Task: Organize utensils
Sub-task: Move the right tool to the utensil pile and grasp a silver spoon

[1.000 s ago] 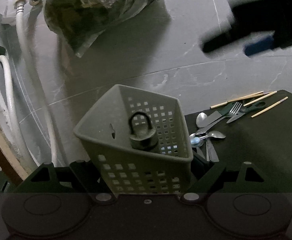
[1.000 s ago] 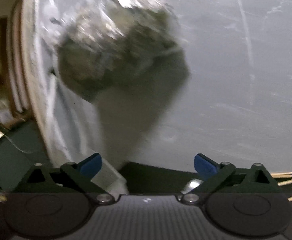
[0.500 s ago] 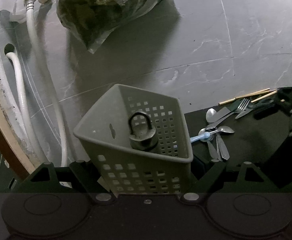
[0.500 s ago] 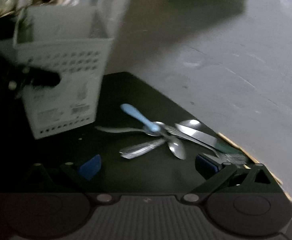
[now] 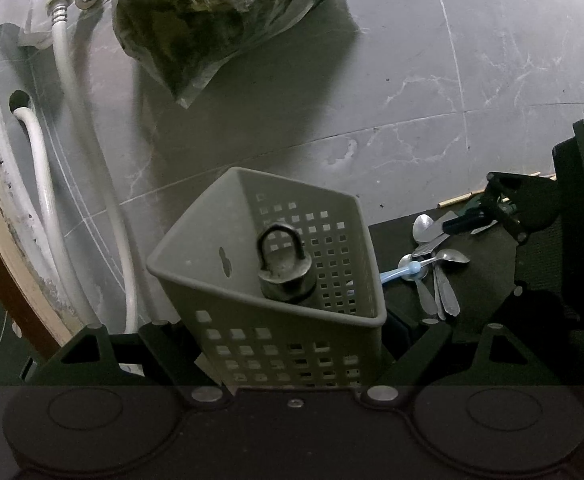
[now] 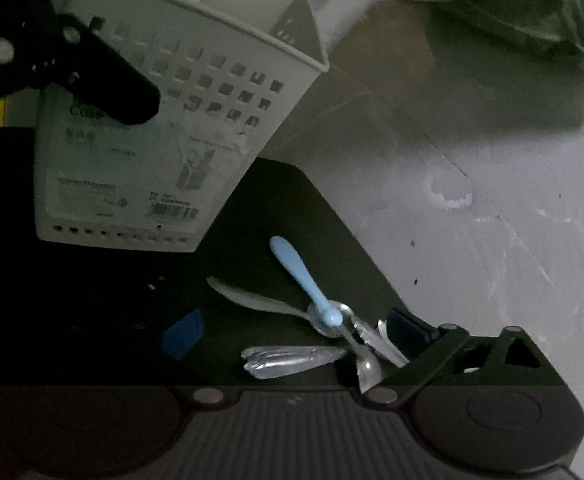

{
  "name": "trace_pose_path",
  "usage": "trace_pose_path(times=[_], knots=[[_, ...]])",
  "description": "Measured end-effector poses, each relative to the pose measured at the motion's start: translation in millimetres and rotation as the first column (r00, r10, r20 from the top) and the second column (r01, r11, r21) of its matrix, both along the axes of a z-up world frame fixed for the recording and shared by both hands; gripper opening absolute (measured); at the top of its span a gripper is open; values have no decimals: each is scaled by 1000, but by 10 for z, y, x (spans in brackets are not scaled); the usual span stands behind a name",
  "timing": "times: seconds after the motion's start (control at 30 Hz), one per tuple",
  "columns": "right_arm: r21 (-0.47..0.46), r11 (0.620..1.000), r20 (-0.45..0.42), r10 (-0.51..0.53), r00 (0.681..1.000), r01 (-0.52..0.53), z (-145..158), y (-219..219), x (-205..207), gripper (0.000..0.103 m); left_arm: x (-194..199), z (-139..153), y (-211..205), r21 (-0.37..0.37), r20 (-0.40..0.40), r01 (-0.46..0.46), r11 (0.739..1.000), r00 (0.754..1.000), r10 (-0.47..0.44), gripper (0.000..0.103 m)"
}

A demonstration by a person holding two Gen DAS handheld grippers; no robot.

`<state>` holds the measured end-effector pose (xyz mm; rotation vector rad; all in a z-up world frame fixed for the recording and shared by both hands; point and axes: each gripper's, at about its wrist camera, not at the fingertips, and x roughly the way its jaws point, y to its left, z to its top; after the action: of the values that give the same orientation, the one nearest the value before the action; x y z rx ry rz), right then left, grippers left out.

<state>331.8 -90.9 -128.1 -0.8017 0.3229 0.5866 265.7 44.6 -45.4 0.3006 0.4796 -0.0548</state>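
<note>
The right gripper (image 6: 292,330) is right down on the utensil pile (image 6: 312,332), jaws wide but just starting to close, with the spoon handles between the blue pads (image 6: 182,338) and nothing pinched yet. The blue-handled spoon (image 6: 298,276) runs away from it toward the basket (image 6: 180,112), up and left. The left gripper (image 5: 292,354) is clamped on that basket, so the right hand's clearly nearer the cutlery.

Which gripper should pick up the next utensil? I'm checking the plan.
Right. The right gripper is open, low over the cutlery pile on the dark mat. The left gripper is shut on the perforated caddy, steadying it.
</note>
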Motion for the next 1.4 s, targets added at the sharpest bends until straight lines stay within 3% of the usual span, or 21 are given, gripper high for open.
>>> trace_pose_path(times=[0.23,0.4,0.47,0.53,0.57,0.8,1.1,1.3,1.4], knots=[[-76,995,77,67,995,-61,-78,51,-5,68,0,0,0,1,0,0,1000,1000,0,87],[-108,989,83,110,990,-101,-118,104,-30,58,1,2,1,1,0,1,1000,1000,-1,87],[-117,986,84,126,988,-116,-133,122,-34,50,4,3,2,1,1,1,1000,1000,-1,87],[-126,984,75,137,988,-127,-144,139,-44,29,2,3,1,1,0,1,1000,1000,-1,87],[-129,983,67,139,988,-130,-150,147,-47,26,2,3,1,1,0,1,1000,1000,-1,87],[-99,983,54,158,986,-152,-104,125,-134,19,2,3,2,2,0,1,1000,1000,-1,87],[12,989,72,145,987,-147,98,76,-191,6,1,3,2,1,1,1,1000,1000,-1,87],[150,986,25,68,997,-71,384,-40,-181,1,4,0,5,0,2,1,1000,1000,-1,87],[282,959,-63,13,998,5,560,-158,-132,1,6,-2,8,1,3,2,1000,1000,-2,87]])
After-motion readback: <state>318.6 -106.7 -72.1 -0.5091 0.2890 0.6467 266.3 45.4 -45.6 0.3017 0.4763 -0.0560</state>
